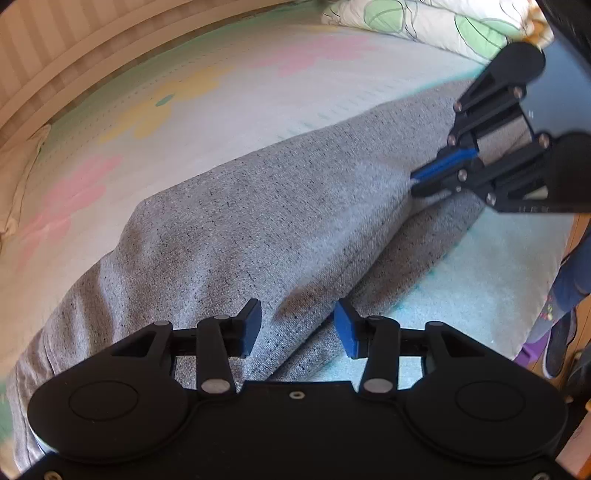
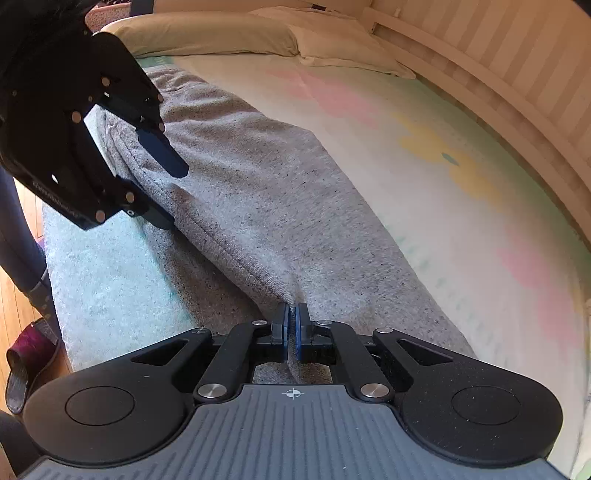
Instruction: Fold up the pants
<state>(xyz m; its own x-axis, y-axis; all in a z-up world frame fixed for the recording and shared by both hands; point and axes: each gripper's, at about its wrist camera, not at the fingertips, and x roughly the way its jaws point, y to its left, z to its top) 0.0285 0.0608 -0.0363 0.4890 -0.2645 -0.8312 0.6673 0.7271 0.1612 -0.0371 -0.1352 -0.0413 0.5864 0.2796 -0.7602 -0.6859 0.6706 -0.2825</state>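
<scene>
The right gripper (image 2: pixel 291 328) pinched the grey pants (image 2: pixel 258 192) edge while the left gripper (image 1: pixel 297 326) hung open and empty; that thin pinch risked slipping.

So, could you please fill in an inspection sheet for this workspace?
Surface: bed with a pastel flower sheet.
Job's things: grey pants lying lengthwise, one leg folded over the other.
Clutter: pillows at the head; quilt.
Grippers: left gripper open over the pants; right gripper shut on a fabric fold.
Cables: nothing seen.
Surroundings: striped wall, wooden floor, slipper.
</scene>
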